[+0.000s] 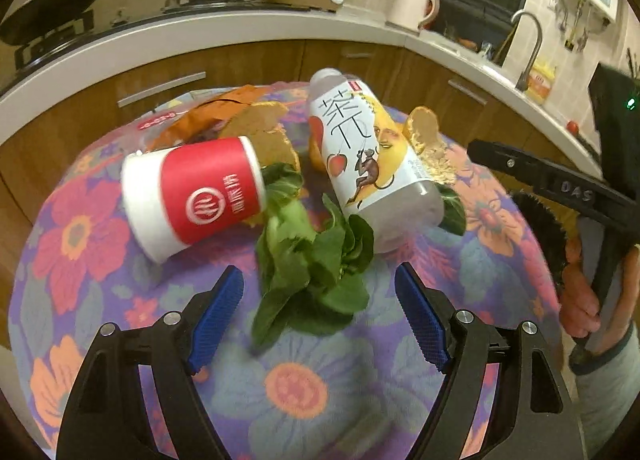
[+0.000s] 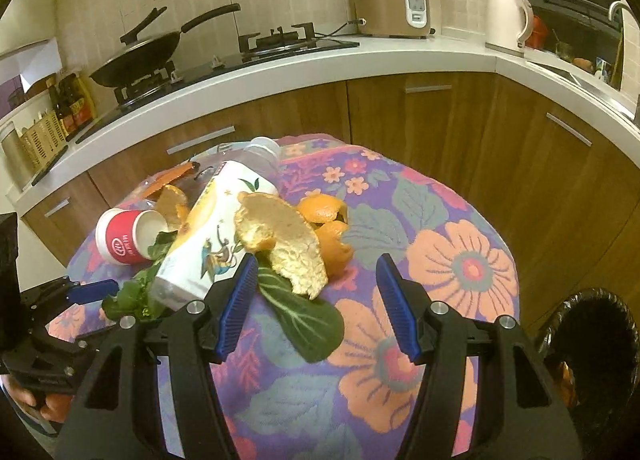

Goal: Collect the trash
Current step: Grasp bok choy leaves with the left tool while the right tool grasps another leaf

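Currently floral tablecloth [image 1: 100,244] carries trash heap. Tea bottle [image 1: 372,156] lies on side, touching orange peels [image 2: 288,244]; red paper cup [image 1: 200,192] tipped beside; greens [image 1: 312,276] nearest. Left gripper [image 1: 320,316], right gripper [image 2: 316,300]: both jaws apart, empty, 0 contact.

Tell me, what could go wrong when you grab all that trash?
The tea bottle lies on its side, leaning on leaves and peel, so it might roll off the table. The orange peel rests on the bottle and could tumble if the bottle moves. The floppy green leaves may slip from the left hand-held gripper.
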`<state>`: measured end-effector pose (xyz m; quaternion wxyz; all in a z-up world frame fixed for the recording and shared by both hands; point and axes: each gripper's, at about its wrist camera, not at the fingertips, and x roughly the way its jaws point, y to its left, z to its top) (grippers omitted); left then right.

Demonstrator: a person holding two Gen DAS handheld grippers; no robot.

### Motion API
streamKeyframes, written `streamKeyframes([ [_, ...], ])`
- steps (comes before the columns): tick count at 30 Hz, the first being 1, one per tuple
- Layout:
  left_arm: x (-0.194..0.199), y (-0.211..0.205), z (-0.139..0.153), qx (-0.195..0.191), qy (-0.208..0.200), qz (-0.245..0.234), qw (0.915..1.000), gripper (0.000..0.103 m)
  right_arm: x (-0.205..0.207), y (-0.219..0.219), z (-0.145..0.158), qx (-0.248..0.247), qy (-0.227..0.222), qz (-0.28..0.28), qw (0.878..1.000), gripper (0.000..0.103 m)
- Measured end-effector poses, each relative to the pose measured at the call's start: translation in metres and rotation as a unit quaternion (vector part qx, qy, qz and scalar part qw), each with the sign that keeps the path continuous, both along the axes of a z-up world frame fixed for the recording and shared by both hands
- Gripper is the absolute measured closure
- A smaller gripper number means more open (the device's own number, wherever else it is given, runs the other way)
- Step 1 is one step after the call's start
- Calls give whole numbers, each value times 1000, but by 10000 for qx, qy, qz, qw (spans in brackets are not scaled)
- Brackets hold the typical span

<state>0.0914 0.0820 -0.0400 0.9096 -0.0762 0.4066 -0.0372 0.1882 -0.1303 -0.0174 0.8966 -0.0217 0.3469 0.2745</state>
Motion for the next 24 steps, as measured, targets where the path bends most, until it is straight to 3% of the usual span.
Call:
streamKeyframes([
  [3, 12, -3, -10, 193, 183, 98, 9996, 47, 6, 0, -2, -22, 26, 85, 10000, 46],
  [10, 9, 8, -19, -68, 109, 188, 9997, 76, 8, 1, -14, -36, 237, 368, 9990, 46],
  [17, -5, 14, -13, -316, -43, 235, 9992, 84, 4, 18, -36, -455, 510, 470, 9966, 46],
  [18, -6, 15, -12, -349, -66, 239, 9991, 85, 4, 22, -38, -564, 530, 477, 9959, 48],
  [20, -13, 15, -9, -403, -119, 257, 9988, 85, 4, 26, -43, -632, 671, 550, 9942, 72],
  [21, -16, 15, -8, -410, -142, 270, 9987, 85, 3, 27, -44, -665, 694, 558, 9938, 75],
  [24, -26, 15, -5, -476, -196, 272, 9983, 86, -3, 27, -44, -704, 671, 579, 9936, 97],
])
